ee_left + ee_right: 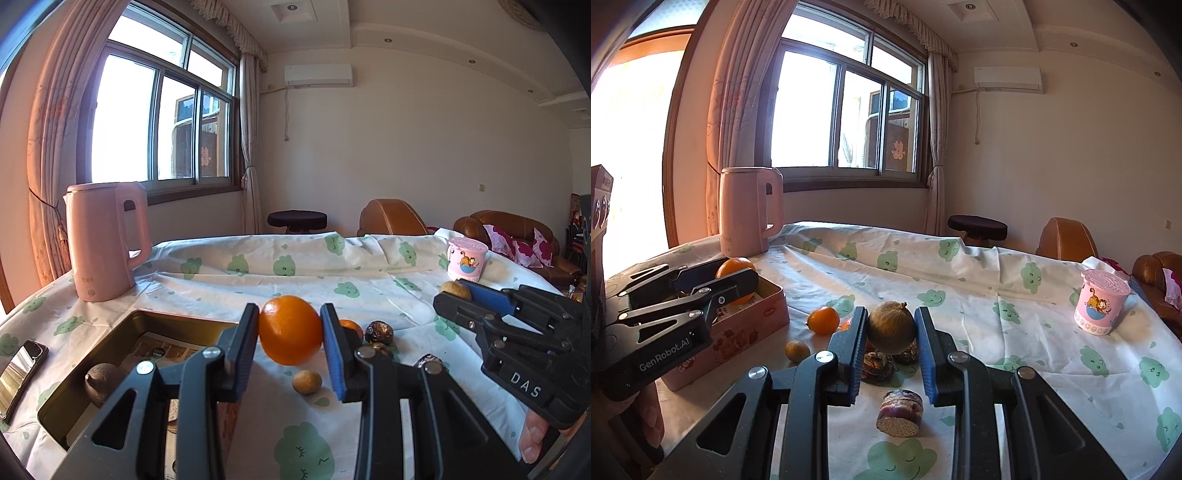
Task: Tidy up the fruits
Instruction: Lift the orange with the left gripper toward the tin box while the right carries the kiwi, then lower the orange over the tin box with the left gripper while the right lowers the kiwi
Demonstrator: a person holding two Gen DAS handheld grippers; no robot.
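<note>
above the tin box (746, 332) rim: left gripper (290, 334) clamps an orange (290, 334).
right gripper (891, 326) grips brown fruit (891, 326) over scattered fruit; kettle (105, 240) behind box.

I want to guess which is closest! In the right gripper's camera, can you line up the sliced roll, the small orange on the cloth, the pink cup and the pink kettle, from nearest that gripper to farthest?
1. Sliced roll: just below the right gripper.
2. Small orange: left, near the tin.
3. Pink cup: far right.
4. Pink kettle: back left, by the window.
</note>
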